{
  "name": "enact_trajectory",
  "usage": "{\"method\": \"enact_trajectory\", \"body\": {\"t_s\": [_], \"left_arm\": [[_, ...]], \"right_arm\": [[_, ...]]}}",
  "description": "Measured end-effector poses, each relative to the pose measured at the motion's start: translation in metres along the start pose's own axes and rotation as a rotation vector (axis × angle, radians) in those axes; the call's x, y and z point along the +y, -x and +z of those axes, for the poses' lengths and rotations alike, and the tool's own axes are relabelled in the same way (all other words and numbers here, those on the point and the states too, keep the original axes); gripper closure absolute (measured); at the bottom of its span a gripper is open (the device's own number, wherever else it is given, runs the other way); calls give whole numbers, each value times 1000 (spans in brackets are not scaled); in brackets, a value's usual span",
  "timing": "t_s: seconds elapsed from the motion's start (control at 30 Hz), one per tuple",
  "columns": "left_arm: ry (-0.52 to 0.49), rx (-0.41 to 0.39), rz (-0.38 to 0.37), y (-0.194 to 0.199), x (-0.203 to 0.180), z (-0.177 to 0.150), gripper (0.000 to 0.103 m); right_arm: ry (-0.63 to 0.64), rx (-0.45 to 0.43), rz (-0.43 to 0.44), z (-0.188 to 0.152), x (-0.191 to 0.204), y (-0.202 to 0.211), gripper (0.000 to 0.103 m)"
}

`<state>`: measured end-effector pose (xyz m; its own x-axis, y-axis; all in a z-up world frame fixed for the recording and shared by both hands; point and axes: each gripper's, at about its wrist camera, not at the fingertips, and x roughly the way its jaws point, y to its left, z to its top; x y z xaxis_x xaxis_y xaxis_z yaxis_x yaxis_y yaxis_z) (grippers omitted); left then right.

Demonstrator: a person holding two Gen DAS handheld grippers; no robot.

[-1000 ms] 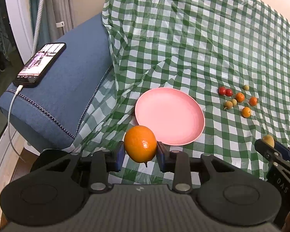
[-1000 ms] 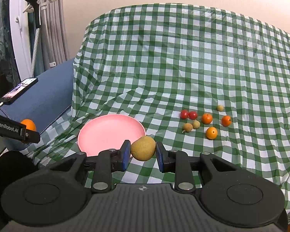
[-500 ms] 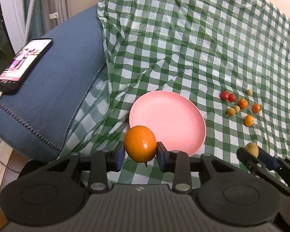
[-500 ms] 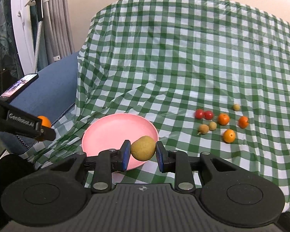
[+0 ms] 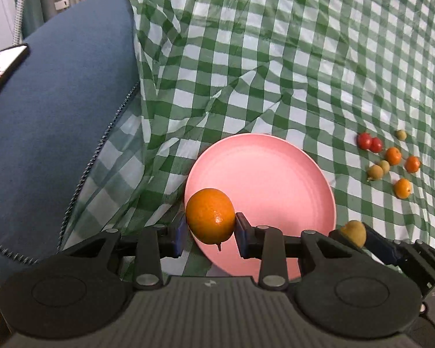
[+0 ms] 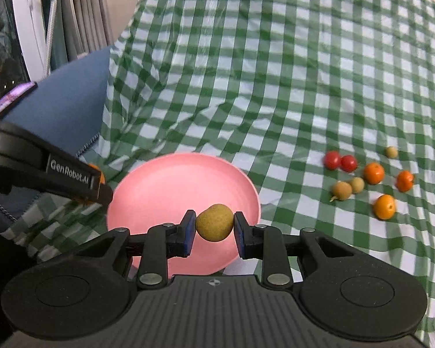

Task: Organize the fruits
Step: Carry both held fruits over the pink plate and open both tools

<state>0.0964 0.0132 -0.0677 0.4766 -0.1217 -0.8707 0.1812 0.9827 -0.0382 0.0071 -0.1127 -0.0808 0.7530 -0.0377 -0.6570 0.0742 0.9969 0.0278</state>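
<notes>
My left gripper (image 5: 208, 232) is shut on an orange citrus fruit (image 5: 210, 216), held over the near-left rim of the pink plate (image 5: 269, 179). My right gripper (image 6: 213, 232) is shut on a yellow-brown round fruit (image 6: 214, 222), over the plate's (image 6: 174, 185) near part. In the left wrist view the right gripper (image 5: 352, 233) shows at lower right, holding that brown fruit (image 5: 353, 232). The left gripper's finger (image 6: 69, 174) crosses the right wrist view at left. Nothing lies on the plate.
Small loose fruits lie on the green checked cloth (image 5: 275, 58) right of the plate: two red ones (image 6: 340, 161), three orange ones (image 6: 373, 172), some brownish ones (image 6: 342, 190). A blue cushion (image 5: 49, 110) with a phone (image 5: 3, 66) is at left.
Both grippers moved forward and down toward the pink plate, each keeping its fruit. The plate now looks larger and sits under both held fruits.
</notes>
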Motion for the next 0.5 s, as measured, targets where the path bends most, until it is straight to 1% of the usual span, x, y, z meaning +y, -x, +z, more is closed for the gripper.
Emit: {"method": "enact_trajectory", "body": {"t_s": [0.23, 0.4, 0.43, 0.47, 0.5], "left_arm": [[-29, 59, 26, -42, -7, 9, 65], [-45, 66, 39, -55, -9, 14, 64], [-47, 53, 45, -54, -10, 16, 56], [-50, 31, 52, -51, -11, 18, 31], [-52, -1, 60, -46, -11, 20, 15]], "right_arm": [[-1, 54, -6, -1, -5, -35, 74], [6, 78, -7, 1, -6, -53, 74], [8, 78, -4, 2, -6, -55, 73], [6, 73, -3, 3, -6, -55, 73], [2, 64, -1, 5, -6, -54, 66]]}}
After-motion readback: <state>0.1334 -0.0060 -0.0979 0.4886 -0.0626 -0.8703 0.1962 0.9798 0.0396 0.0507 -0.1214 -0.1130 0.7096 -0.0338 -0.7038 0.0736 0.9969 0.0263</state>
